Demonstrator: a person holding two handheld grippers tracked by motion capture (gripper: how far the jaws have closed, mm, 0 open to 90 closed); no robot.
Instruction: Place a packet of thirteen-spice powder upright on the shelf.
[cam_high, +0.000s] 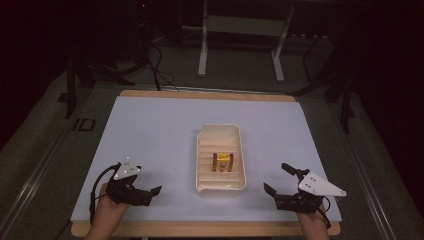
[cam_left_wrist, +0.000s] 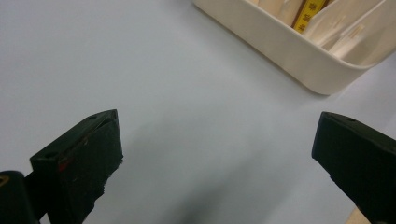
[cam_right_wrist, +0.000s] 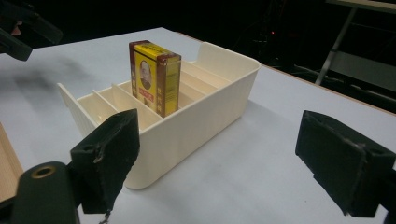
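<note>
A cream tray (cam_high: 220, 188) with several divider slots sits in the middle of the pale mat. A yellow and maroon box (cam_high: 223, 162) stands upright in one of its nearer slots. My left gripper (cam_high: 150, 195) rests near the front edge, left of the tray, open and holding nothing. In the left gripper view its jaws (cam_left_wrist: 217, 154) stand wide apart over bare mat, with the tray's corner (cam_left_wrist: 289, 49) ahead. My right gripper (cam_high: 278, 178) is open to the right of the tray. In the right gripper view, the right gripper (cam_right_wrist: 224, 158) faces the tray wall (cam_right_wrist: 205, 116) and the box (cam_right_wrist: 156, 77).
The pale mat (cam_high: 150, 130) covers a wooden tabletop whose edge (cam_high: 200, 229) shows along the front. A white metal frame (cam_high: 240, 30) and cables stand on the dark floor behind the table. The left gripper (cam_right_wrist: 23, 30) shows beyond the tray in the right gripper view.
</note>
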